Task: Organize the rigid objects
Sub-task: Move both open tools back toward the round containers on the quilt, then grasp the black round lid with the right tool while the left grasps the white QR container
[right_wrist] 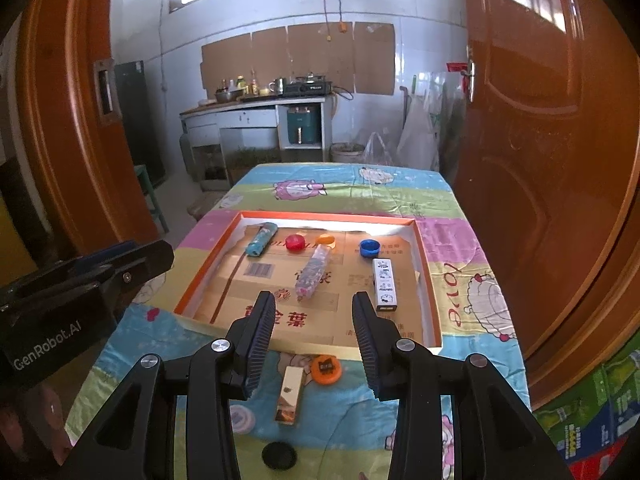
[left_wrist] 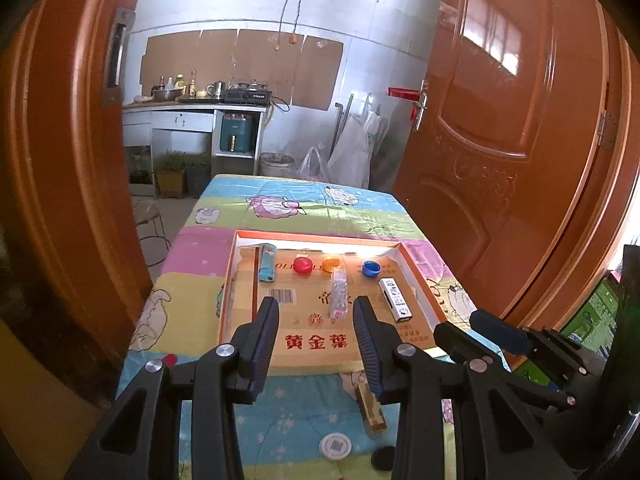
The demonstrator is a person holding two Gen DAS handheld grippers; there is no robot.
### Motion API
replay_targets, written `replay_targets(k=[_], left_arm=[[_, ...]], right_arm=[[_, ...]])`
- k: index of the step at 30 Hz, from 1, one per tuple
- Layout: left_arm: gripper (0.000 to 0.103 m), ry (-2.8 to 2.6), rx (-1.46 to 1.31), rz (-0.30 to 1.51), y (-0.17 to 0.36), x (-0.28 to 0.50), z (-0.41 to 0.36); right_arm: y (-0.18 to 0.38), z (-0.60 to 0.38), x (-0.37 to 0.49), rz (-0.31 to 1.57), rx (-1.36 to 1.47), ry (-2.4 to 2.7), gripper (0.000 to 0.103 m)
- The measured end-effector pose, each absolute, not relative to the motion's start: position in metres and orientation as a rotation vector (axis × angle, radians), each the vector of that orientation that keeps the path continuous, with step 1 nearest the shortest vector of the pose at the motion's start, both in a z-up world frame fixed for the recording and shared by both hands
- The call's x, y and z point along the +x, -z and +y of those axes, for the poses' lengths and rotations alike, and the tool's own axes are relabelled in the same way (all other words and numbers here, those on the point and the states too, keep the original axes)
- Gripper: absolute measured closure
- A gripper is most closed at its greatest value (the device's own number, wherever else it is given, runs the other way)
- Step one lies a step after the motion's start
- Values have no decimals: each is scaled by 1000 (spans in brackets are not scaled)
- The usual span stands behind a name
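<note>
A shallow orange-rimmed cardboard tray (right_wrist: 428, 280) is set in the middle of the surface (right_wrist: 472, 240), which is covered by a pastel cartoon-print cloth; inside it a teal lighter (right_wrist: 261, 239), a red bottle cap (right_wrist: 295, 242), an orange cap (right_wrist: 325, 240) and a blue cap (right_wrist: 369, 247) are lined up along the far wall, seemingly already sorted; a clear patterned lighter (right_wrist: 313, 272) and a white printed lighter (right_wrist: 385, 285) lie nearer the middle. Between the tray and the near edge, a gold rectangular lighter (right_wrist: 289, 394), an orange disc with a dark mark (right_wrist: 326, 367), a black round cap (right_wrist: 279, 455) and a white round cap (left_wrist: 335, 445) are left outside, probably awaiting collection. The right tongs (right_wrist: 314, 336) are held apart and empty above the gold lighter; the left tongs (left_wrist: 316, 340) are likewise parted, nothing gripped.
</note>
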State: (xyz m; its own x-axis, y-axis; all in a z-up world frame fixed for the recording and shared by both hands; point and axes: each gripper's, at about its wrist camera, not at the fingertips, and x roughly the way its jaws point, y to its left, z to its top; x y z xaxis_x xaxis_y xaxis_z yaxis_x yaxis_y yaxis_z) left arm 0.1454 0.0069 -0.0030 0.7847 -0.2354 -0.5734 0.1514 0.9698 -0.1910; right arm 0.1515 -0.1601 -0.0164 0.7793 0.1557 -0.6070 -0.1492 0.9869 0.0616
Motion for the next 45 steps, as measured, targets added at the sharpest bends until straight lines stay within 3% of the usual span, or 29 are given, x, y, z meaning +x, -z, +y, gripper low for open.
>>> replay_targets(k=[12,27,40,45], left_arm=[[64,204,-154,642,12,111,22],[65,300,-157,749,78,89,19],[64,342,-148,823,113,93,16],[64,374,-122,841,118,96,5]], right_arm=[[22,-168,116,661,13,-155,62],[118,-153,83,823,-18,-262,57],[148,-136,100,859,-76,-268,57],[148,-141,104,856,-64,-262,73]])
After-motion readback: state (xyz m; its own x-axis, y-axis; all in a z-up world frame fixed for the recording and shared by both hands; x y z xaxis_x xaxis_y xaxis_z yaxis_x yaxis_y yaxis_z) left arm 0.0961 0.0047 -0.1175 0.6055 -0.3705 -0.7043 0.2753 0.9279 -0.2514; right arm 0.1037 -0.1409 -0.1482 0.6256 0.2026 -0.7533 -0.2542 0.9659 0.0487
